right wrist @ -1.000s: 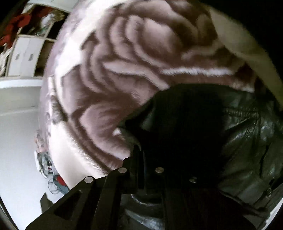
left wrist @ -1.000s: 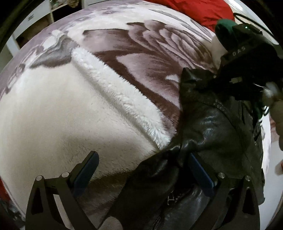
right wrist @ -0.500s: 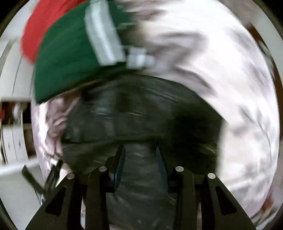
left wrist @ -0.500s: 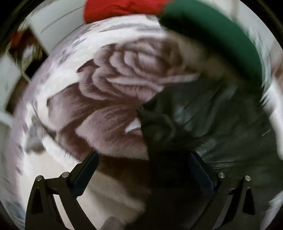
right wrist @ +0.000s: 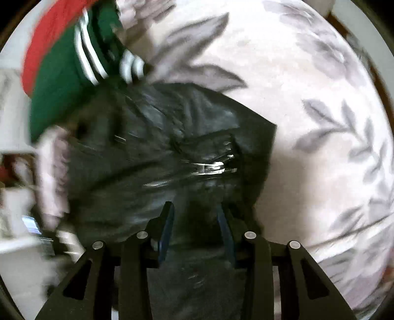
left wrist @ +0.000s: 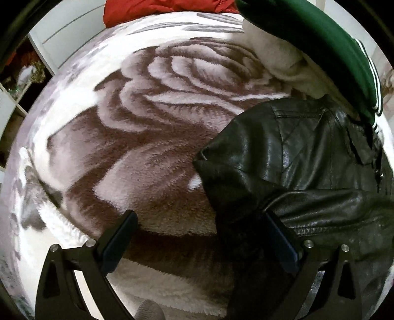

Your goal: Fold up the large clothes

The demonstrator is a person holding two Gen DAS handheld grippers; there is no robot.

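- On the bed, over a plush rose-patterned brown-and-white blanket (left wrist: 152, 137), lay a glossy black leather jacket (left wrist: 303, 157), one dark end jutting toward the blanket's middle.
- Left gripper (left wrist: 199, 243): tongs spread wide; a second ago black leather filled the gap, now mostly blanket showed between them, the jacket's edge lying against the inner side of the right-hand finger (left wrist: 280, 241) only. Nothing clamped.
- Right gripper (right wrist: 195, 221): tongs drawn near together with dark leather between them; motion blur hid whether the pads bit, so I could not tell if they held it. A second ago it was low against the leather; by now it had swung to look down over the garment.
- Judgement: a sleeve or side panel appears freshly laid over the body, one fold likely done.
- Orientation: in the left wrist view the jacket's long axis ran from the near right corner up toward a green garment with white stripes (left wrist: 327, 46); which end was the collar could not be told.
- Also present: a red cloth (left wrist: 157, 9) beyond the blanket.
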